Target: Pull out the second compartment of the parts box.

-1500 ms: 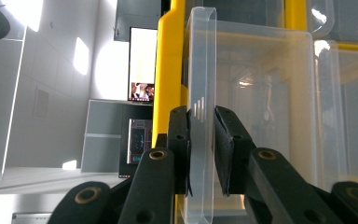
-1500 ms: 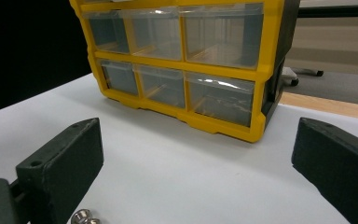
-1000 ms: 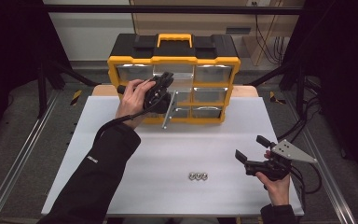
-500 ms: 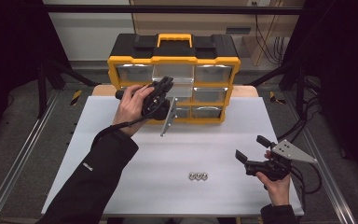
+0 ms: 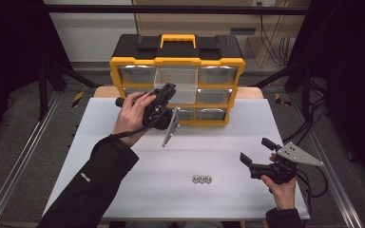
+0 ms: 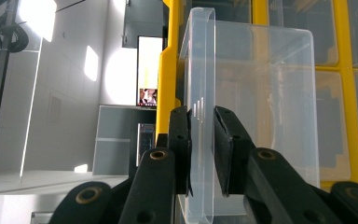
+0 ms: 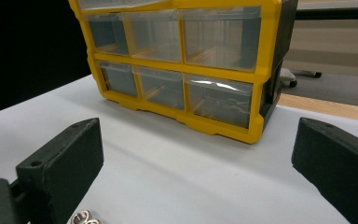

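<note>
A yellow and black organizer (image 5: 177, 61) with clear drawers stands at the back of the white table (image 5: 123, 190). Its top middle clear drawer (image 5: 183, 78) sticks out from the row. My left gripper (image 5: 166, 91) is shut on that drawer's front lip; in the left gripper view the clear drawer wall (image 6: 261, 93) runs between the closed pads of my left gripper (image 6: 201, 121). My right gripper (image 5: 254, 150) is held open at the table's near right, with nothing between its fingers. The right gripper view looks between the wide-apart jaws of my right gripper (image 7: 196, 144) at the organizer (image 7: 177, 65).
Three small metal nuts (image 5: 202, 179) lie in a row on the table near its front middle, left of my right gripper; they show as nuts (image 7: 85, 218) at the bottom of the right gripper view. Metal rails run along both sides of the table.
The top middle drawer has slid out of the organizer toward the person, with my left gripper on its lip. My right gripper has stayed in place.
</note>
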Action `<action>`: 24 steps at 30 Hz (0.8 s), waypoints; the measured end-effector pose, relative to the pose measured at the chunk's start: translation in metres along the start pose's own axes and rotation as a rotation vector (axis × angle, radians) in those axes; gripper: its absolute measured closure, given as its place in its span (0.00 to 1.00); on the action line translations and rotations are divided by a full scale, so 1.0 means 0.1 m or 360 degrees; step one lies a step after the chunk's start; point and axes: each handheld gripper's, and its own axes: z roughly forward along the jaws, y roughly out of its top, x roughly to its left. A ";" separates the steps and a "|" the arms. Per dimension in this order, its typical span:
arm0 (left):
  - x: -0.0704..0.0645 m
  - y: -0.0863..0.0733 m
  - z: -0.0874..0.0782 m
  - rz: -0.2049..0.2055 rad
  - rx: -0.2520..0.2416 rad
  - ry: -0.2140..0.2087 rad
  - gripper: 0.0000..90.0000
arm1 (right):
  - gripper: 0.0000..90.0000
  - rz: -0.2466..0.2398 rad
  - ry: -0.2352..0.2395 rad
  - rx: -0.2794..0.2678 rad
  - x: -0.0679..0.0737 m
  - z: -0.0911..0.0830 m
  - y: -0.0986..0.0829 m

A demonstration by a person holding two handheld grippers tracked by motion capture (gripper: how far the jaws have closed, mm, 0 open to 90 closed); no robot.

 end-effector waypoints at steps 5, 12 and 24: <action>0.00 0.01 0.00 -0.0010 -0.0004 -0.0005 0.85 | 0.03 -0.0003 0.0000 -0.0001 0.00 0.00 0.00; 0.00 0.02 -0.02 -0.0010 -0.0006 -0.0009 0.85 | 0.03 -0.0003 0.0000 -0.0004 0.00 0.00 0.00; 0.08 0.03 -0.05 -0.0182 -0.0012 -0.0105 0.79 | 0.03 -0.0003 0.0001 -0.0004 0.00 0.00 0.00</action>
